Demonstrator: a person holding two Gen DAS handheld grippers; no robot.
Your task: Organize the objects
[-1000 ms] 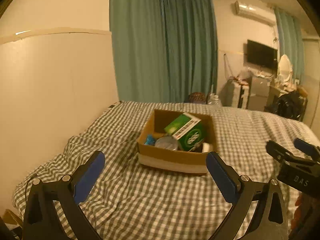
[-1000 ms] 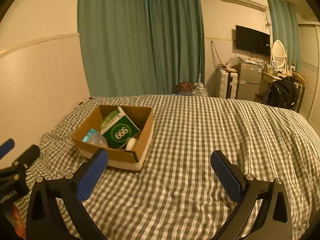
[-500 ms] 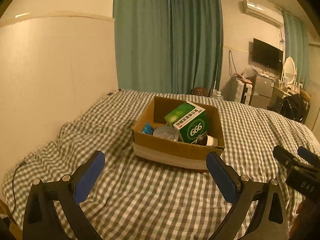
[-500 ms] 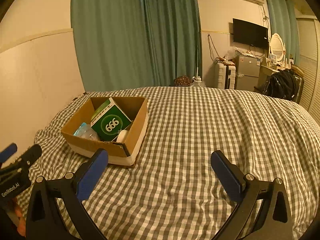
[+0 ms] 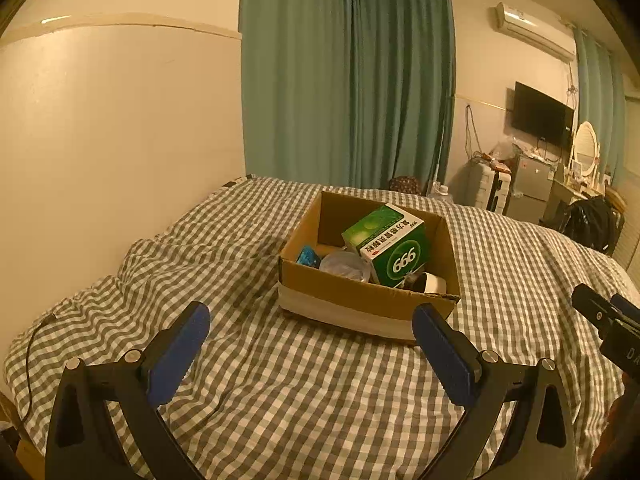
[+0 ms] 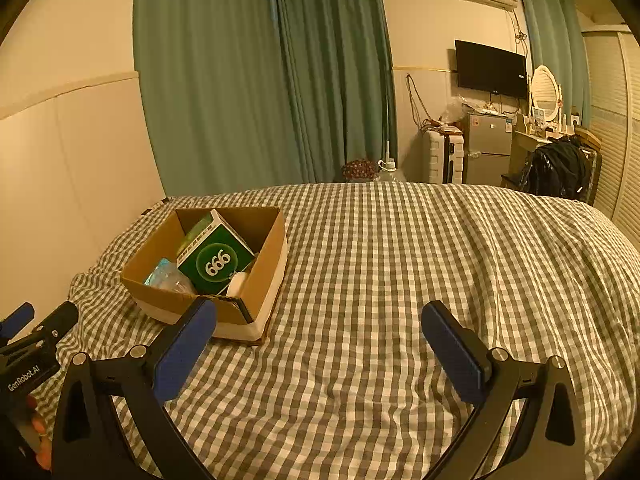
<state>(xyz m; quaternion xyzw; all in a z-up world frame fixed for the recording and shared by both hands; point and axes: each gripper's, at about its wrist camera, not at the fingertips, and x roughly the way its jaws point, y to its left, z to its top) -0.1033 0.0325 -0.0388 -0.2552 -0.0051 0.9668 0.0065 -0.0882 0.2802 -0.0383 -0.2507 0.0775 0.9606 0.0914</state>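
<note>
A grey-and-white checked pattern is seen on the bedcover point(image 6: 400, 264). The cardboard box point(image 5: 360, 304) is coloured brown with a white band along its base. A green carton point(image 5: 394, 246) marked with white digits is shown inside it. Teal is worn by the curtains point(image 6: 264, 80).

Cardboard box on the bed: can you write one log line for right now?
left gripper: open, empty | right gripper: open, empty | brown cardboard box: on checked bedcover, holds green carton
</note>
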